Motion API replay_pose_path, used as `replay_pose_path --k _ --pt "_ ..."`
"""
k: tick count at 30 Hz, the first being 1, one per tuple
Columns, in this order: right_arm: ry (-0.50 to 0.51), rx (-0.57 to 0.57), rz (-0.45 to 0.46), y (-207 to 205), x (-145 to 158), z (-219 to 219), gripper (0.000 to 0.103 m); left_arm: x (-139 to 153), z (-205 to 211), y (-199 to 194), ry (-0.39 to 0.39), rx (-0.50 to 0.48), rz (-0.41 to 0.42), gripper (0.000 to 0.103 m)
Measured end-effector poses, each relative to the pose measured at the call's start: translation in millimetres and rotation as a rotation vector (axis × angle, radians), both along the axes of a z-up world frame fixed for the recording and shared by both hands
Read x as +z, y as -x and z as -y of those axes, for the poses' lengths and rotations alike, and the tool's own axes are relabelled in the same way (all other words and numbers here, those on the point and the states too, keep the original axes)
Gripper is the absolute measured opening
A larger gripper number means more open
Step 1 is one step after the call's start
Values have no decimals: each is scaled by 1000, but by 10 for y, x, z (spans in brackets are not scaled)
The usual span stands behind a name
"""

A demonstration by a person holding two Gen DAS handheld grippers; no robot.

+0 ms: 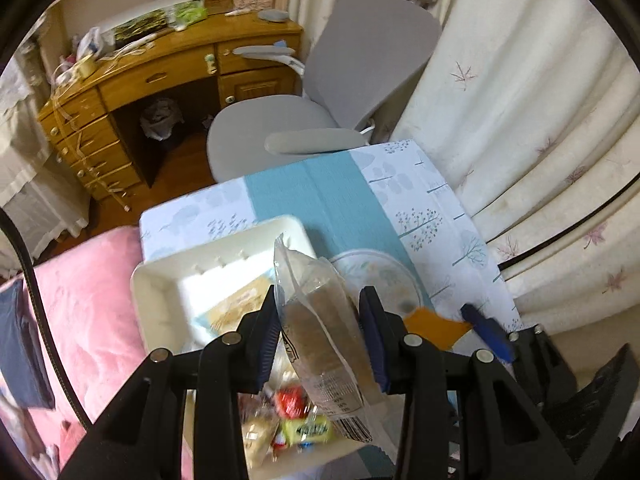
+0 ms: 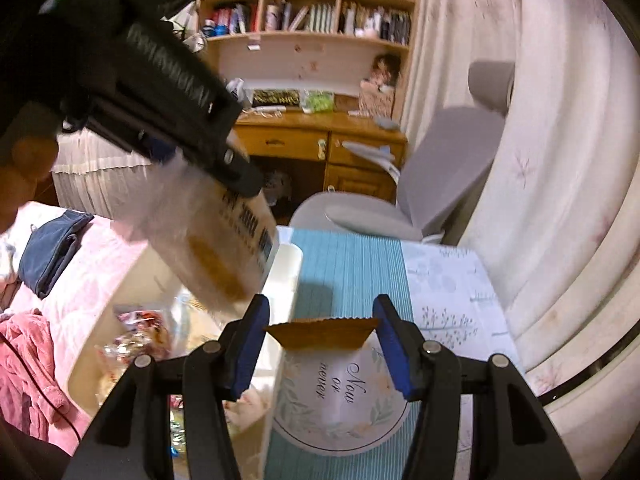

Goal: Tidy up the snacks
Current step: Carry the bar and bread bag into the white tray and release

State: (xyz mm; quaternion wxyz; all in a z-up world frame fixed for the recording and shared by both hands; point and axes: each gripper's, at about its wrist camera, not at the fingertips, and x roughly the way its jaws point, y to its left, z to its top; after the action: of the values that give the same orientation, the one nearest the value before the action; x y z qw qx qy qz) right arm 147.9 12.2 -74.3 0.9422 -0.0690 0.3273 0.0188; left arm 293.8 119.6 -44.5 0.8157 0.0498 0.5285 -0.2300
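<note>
My left gripper [image 1: 320, 320] is shut on a clear bag of brown snack [image 1: 320, 336] and holds it above the white tray [image 1: 160, 292]. The tray holds several wrapped snacks [image 1: 296, 412]. From the right wrist view the left gripper [image 2: 168, 92] hangs over the tray [image 2: 284, 268] with the bag [image 2: 216, 248] dangling. My right gripper [image 2: 322, 336] holds an orange packet [image 2: 322, 334] between its blue pads, above a round plate [image 2: 340, 420] printed "Now or never". The orange packet [image 1: 436, 330] and plate [image 1: 380, 276] also show in the left wrist view.
The small table has a blue and white tree-print cloth [image 1: 424, 208]. A grey office chair [image 1: 320, 112] stands behind it, a wooden desk [image 1: 160, 76] further back. A pink blanket [image 1: 84, 320] lies left, curtains [image 1: 540, 120] right.
</note>
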Motion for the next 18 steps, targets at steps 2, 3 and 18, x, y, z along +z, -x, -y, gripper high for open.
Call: replay_pose_path --k 2,3,18 --pt "0 17 17 86 88 -108 54 -2 -143 113 2 18 -1 37" --pt "-4 23 20 109 110 -143 54 -5 -220 169 3 31 -1 37" --pt "-94 63 -53 467 270 -530 54 -260 -1076 759 153 127 54 38"
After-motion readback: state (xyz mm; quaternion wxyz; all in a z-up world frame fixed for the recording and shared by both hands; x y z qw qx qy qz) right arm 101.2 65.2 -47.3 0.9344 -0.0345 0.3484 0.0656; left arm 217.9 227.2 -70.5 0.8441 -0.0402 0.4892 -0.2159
